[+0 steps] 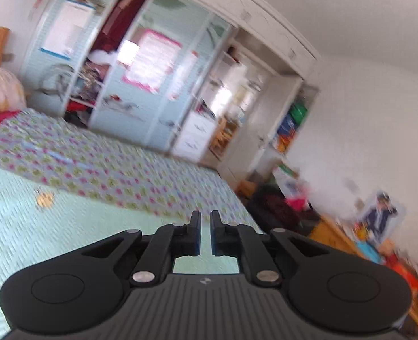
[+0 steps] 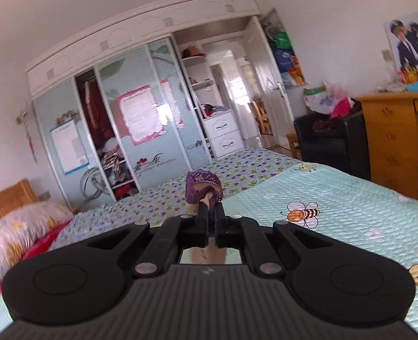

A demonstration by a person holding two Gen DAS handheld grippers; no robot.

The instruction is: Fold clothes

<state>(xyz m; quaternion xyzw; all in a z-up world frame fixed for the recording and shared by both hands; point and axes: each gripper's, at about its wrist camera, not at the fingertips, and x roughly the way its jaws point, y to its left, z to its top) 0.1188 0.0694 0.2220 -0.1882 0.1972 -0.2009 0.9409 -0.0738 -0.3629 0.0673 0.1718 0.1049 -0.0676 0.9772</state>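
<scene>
Right gripper (image 2: 210, 221): jaws pressed together on a small purple lace garment (image 2: 203, 187). The pinched part runs between the fingers; a bunched loop with tan lining stands up and forward past the fingertips, so the cloth's long axis lies roughly along the gripper's own forward line. More tan cloth shows through the gap under the jaws, hanging below. The piece appears to be held clear of the bed, not lying flat on it.

Left gripper (image 1: 205, 228): jaws parted by a narrow gap, blue pads facing, nothing between them. The view is blurred and tilted; the garment does not appear in it.

A dark object at the far left edge of the right wrist view may be the left gripper; too small to confirm. If so, the garment lies to the right of the left gripper, well apart.

Beyond both: the pale green quilt (image 2: 350, 198) with bee prints, then the floral sheet (image 1: 101, 164), then the wardrobe (image 2: 140, 113).

Judgement: the right gripper alone holds the garment; any fold needs the free end brought to the left jaws or laid on the quilt.
</scene>
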